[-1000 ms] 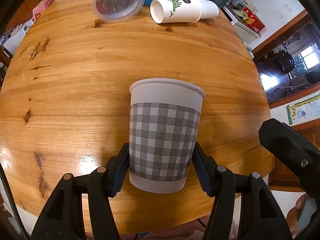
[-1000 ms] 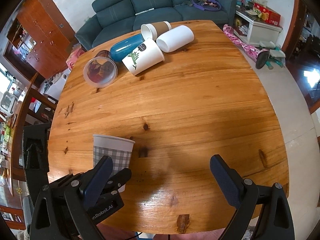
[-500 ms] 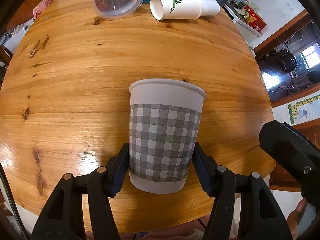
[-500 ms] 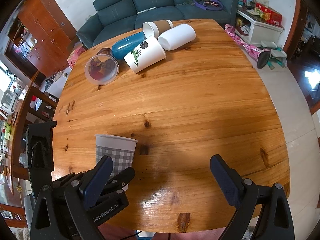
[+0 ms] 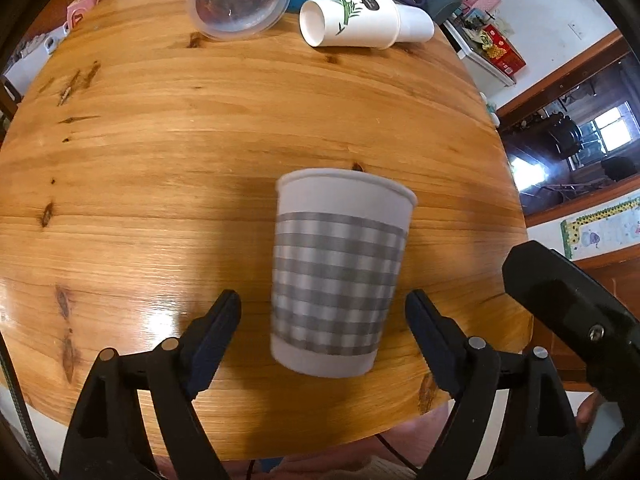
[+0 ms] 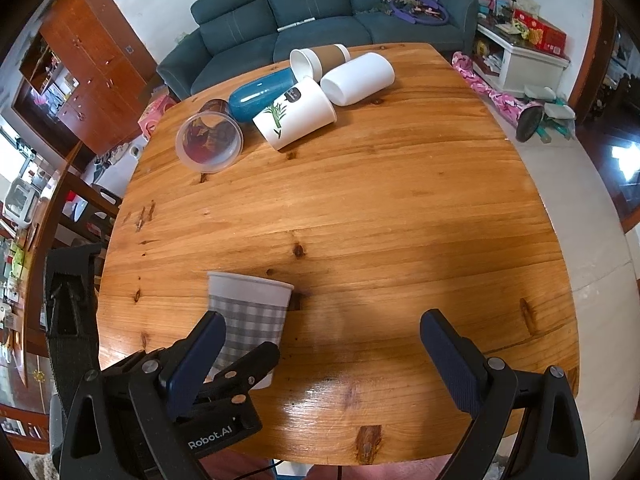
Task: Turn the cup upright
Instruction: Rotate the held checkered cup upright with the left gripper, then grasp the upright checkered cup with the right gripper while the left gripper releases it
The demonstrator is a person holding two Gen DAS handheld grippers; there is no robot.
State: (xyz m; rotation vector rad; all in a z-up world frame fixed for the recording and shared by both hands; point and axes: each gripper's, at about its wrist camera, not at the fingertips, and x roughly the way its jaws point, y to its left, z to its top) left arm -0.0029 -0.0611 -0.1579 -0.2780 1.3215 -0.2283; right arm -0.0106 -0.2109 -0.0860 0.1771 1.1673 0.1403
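My left gripper (image 5: 322, 308) has its fingers spread, with a clear gap on each side of the checked cup (image 5: 340, 272); neither pad touches it. The cup stands upright, mouth up, near the front edge of the wooden table (image 5: 160, 160), between the two fingers. It looks a bit motion-blurred in the left wrist view, so I can't tell if its base is flat on the wood.

From the right wrist view, the same checked cup (image 6: 248, 316) sits at the near left of the table (image 6: 400, 220), with the left gripper (image 6: 224, 360) around its lower part, partly hidden behind my right tool's left finger.

My right gripper (image 6: 320, 360) is wide apart, holding nothing, hovering over bare wood near the front edge, just right of the cup.

Far side of the table, left to right: a clear plastic tub (image 6: 209, 142) on its side, mouth towards me; a blue bottle (image 6: 260, 94) lying down behind it; a white cup with a green leaf print (image 6: 296, 114) on its side, touching the bottle; a brown-sleeved cup (image 6: 320, 60) lying behind; a plain white cup (image 6: 358, 78) on its side at the right end of the cluster. All well apart from the checked cup.

Behind the table is a dark blue sofa (image 6: 320, 12); a wooden cabinet (image 6: 88, 68) stands at left.
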